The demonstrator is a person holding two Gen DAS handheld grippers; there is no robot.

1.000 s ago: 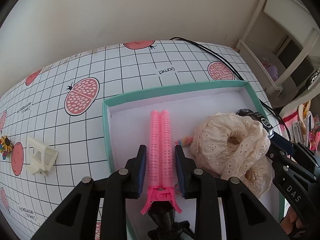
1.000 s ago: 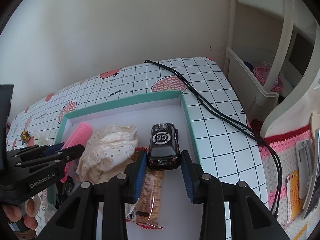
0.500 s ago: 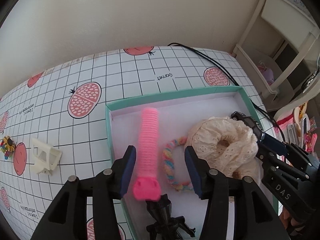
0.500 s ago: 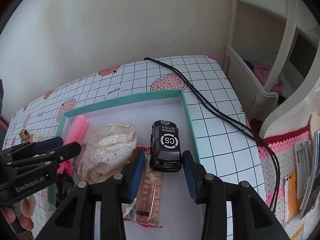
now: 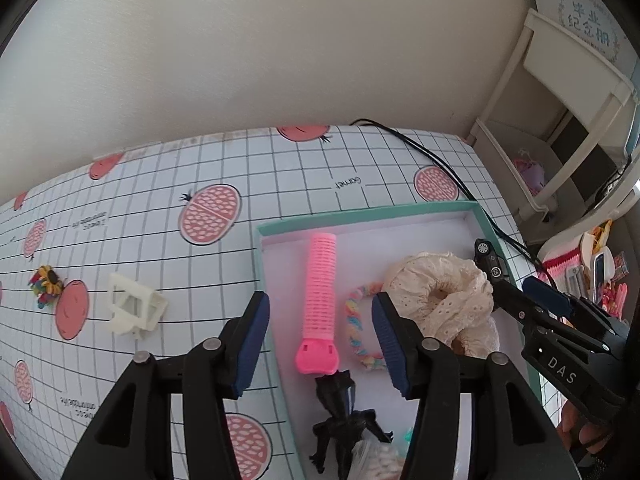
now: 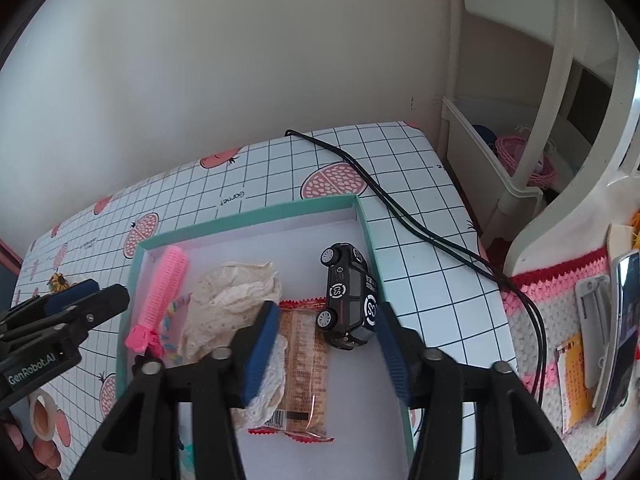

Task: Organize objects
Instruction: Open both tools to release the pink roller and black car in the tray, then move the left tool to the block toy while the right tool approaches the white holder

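Pink hair roller (image 5: pixel 319 300) lying in teal box (image 5: pixel 360 216), long way pointing far. White clip (image 5: pixel 134 309) left, nearest wide-open left gripper (image 5: pixel 320 340). Right gripper (image 6: pixel 326 344) wide open too.

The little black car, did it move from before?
Yes. The toy car has tipped onto its side and now leans against the box's right wall, instead of standing upright between the right gripper fingers.

"GenRobot.AI" on left claw (image 6: pixel 86 300), "DAS" on right claw (image 5: pixel 532 300), "CS" on toy car (image 6: pixel 349 295), "Garnet" on tablecloth (image 5: pixel 160 184)
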